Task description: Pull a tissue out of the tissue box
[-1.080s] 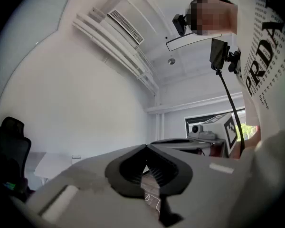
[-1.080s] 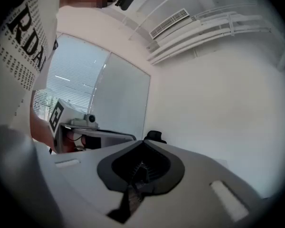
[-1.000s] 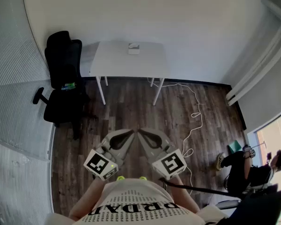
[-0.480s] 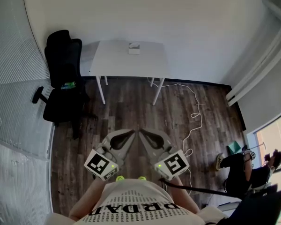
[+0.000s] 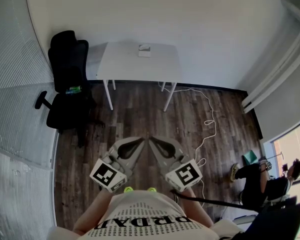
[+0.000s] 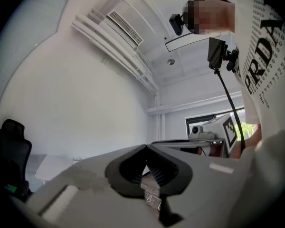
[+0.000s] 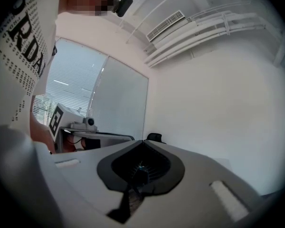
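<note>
In the head view you hold the left gripper and the right gripper close to your chest, their tips nearly meeting. Each pair of jaws is clenched on nothing, which reads as a ready pose before any reach. The box sits on the table, far ahead of both tips and well out of reach.

In the left gripper view, the left gripper has its tips pressed together and nothing sits between them. The table shows low and to the left of the jaws. A speck on it may be the box, but it is too small to tell.

In the right gripper view, the right gripper is likewise closed and empty. The chair peeks out just past the tips. The gripper body cuts off everything below, so no box shows here.
</note>
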The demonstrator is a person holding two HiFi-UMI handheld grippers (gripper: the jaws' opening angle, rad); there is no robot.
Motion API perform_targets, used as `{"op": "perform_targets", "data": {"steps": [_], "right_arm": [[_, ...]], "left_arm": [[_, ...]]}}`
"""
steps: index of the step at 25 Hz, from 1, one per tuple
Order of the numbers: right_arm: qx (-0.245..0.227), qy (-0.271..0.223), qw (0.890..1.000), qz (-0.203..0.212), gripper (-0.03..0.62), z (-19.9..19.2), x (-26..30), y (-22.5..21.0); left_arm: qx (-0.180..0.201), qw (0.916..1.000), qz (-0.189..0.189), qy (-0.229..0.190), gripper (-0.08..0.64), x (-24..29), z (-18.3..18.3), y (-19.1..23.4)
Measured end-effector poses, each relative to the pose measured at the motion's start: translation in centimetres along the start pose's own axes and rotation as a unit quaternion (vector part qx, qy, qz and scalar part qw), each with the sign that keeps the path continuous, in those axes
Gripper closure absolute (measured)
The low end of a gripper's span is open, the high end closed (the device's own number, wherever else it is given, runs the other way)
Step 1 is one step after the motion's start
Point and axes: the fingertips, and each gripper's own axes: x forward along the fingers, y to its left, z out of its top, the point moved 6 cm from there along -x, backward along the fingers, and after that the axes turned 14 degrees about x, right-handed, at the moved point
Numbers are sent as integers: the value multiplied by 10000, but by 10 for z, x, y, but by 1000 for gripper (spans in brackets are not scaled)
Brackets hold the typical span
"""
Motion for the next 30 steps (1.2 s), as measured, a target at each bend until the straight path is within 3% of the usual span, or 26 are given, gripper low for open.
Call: {"op": "perform_targets", "data": {"steps": [14,30], "right_arm": [[-158,264,9995,-32,583,-12,16,26],[-137,312,9987,-370,583,-28,33,47]], "left_arm": [[-98,9999,-45,-62,563,-27,-1,10],[-112,9997,-201,-59,563,-58,-10,24]]}}
